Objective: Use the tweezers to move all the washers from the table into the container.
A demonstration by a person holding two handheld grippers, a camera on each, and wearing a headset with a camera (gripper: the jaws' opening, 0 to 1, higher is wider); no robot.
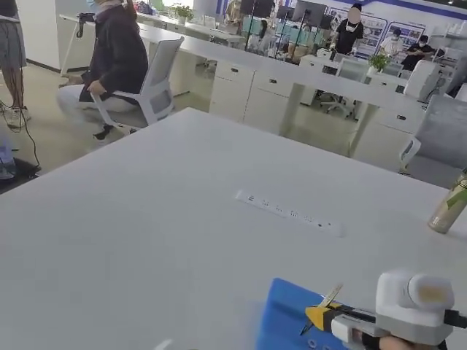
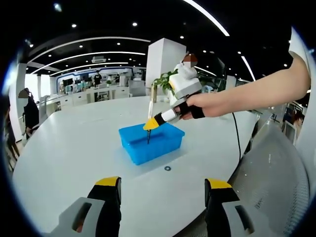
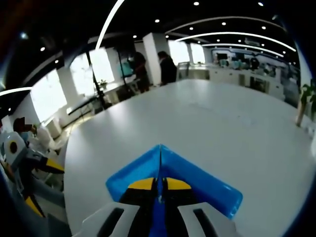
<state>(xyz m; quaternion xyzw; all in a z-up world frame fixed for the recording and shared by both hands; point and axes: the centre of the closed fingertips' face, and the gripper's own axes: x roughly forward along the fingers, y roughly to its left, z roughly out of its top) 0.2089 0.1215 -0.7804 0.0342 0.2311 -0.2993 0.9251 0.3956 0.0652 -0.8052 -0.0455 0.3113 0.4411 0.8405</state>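
Right hand-held gripper [image 2: 150,124]: clenched on the slim metal tweezers [image 2: 148,136], with its yellow-tipped jaws pressed together on either side of them. This is confirmed at the bottom centre of the right gripper view, where the tweezers [image 3: 159,163] run as a thin line between the closed jaws. A hand [image 2: 207,104] carries this tool in from the right of the left gripper view. The tweezer tips point down into the open top of the blue rectangular plastic container [image 2: 150,143], which stands at centre frame on the white tabletop [image 2: 74,148]. Whether the tips hold anything cannot be determined. Left hand-held gripper [image 2: 163,192]: released, jaws standing well apart at the bottom of its own view, nothing between them. One small dark ring-shaped metal washer [image 2: 168,168] lies flat on the tabletop just beside the container's near wall, apart from it, at lower centre of the left gripper view. In the head view the container [image 1: 284,313] sits at the bottom edge, right of centre, with the right hand-held gripper [image 1: 317,315] over it. A recessed socket strip [image 1: 292,211] lies mid-frame and a green-and-tan bottle [image 1: 449,204] stands at the right edge.
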